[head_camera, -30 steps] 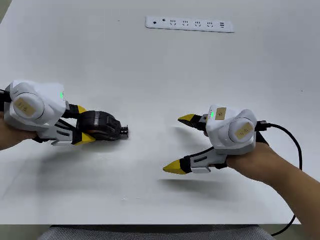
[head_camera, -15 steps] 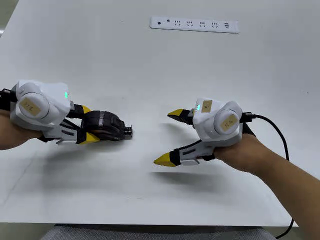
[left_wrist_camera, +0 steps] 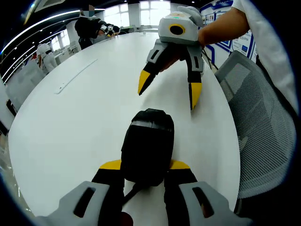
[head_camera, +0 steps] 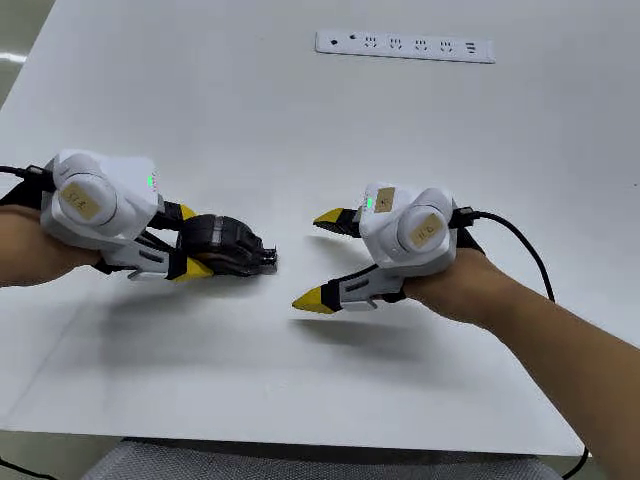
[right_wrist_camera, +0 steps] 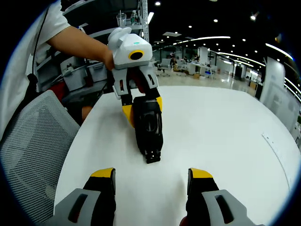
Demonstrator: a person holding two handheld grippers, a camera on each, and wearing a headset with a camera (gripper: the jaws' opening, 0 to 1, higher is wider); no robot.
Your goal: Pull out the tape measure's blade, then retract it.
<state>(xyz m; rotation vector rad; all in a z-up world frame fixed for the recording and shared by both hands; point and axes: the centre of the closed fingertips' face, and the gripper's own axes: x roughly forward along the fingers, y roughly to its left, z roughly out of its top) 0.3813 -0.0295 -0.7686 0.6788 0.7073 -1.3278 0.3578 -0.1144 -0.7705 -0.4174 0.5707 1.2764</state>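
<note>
On the left, the left gripper clamps the black tape measure between its yellow tips, low on the white table. The blade's tucked in, and the right gripper view catches its hook end pointing straight across. Over to the right, the right gripper hovers near, jaws spread wide, holding nothing. A power strip lies at the far edge.
</note>
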